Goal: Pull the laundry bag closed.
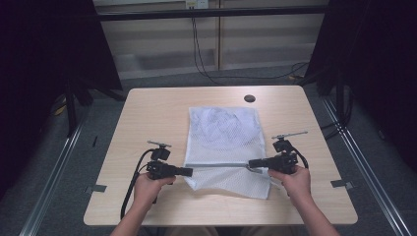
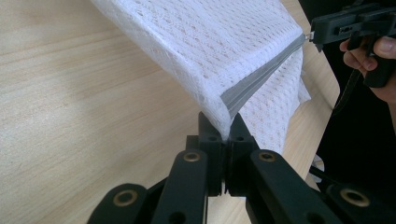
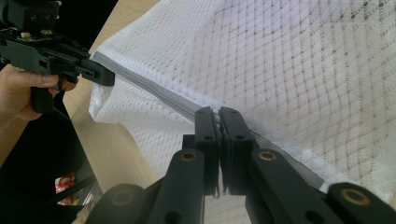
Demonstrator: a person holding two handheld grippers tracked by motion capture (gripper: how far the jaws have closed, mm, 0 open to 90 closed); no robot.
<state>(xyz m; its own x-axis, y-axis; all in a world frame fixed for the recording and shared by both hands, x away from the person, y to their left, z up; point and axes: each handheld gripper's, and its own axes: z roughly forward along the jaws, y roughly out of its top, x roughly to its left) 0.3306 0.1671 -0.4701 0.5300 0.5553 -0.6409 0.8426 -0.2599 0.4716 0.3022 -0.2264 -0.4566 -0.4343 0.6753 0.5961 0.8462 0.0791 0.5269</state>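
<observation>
A white mesh laundry bag (image 1: 221, 142) lies flat on the light wooden table (image 1: 147, 113), with a grey zipper band (image 1: 216, 165) running across it near the front. My left gripper (image 1: 191, 171) is shut on the left end of that band, where mesh and grey tape fold between its jaws (image 2: 228, 128). My right gripper (image 1: 250, 163) is shut at the right end of the zipper (image 3: 217, 111), apparently on the pull. The band is stretched taut between the two grippers. In the left gripper view the right gripper (image 2: 312, 36) holds the far end; in the right gripper view the left gripper (image 3: 112, 77) does.
A small dark round disc (image 1: 250, 98) sits near the table's far edge. Black curtains stand left and right, and cables run across the floor beyond the table. Metal rails flank the table on both sides.
</observation>
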